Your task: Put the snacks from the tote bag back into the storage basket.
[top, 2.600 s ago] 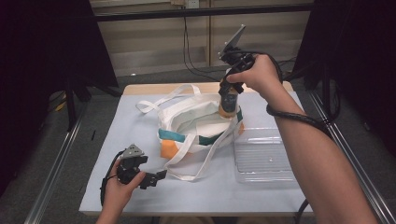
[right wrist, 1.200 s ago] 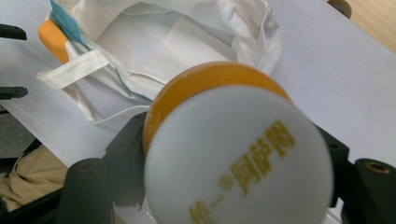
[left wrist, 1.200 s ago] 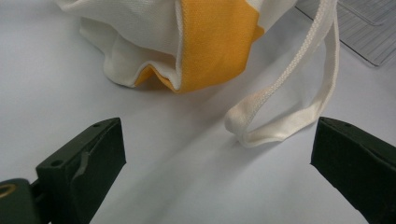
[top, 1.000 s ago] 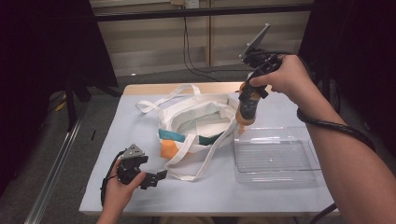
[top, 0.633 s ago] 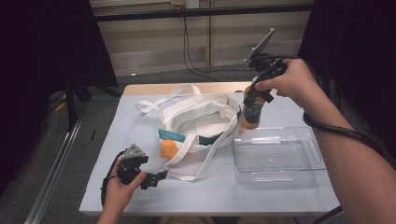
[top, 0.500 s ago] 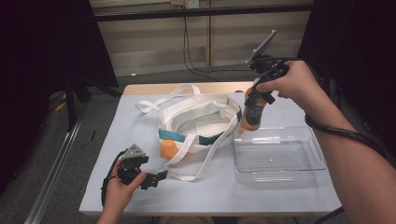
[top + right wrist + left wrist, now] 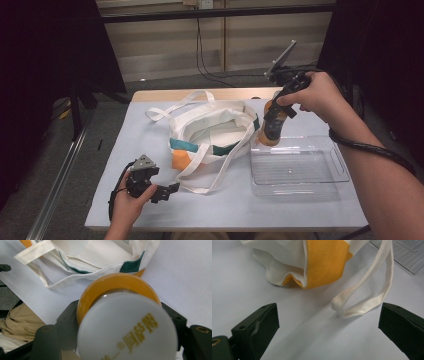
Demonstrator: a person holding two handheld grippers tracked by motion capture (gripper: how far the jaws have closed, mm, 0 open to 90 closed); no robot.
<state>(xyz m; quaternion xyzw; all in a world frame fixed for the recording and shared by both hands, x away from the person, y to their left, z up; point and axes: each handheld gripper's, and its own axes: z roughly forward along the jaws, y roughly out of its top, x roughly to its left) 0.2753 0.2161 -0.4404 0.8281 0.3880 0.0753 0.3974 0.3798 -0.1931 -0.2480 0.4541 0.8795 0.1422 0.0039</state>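
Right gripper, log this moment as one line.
right gripper: shut on bottle | above tray edge | left gripper: open, resting by bag

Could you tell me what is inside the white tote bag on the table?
The tote bag gapes open, and the high view shows just pale lining inside. Its folded sides hide the bottom corners, so something small there cannot be ruled out.

Two black jaws wide apart at the near edge, over a bare white table. Between them, a little farther, a looped cream strap lying flat. Beyond, a white bag with an orange panel. Far right, a clear tray corner.
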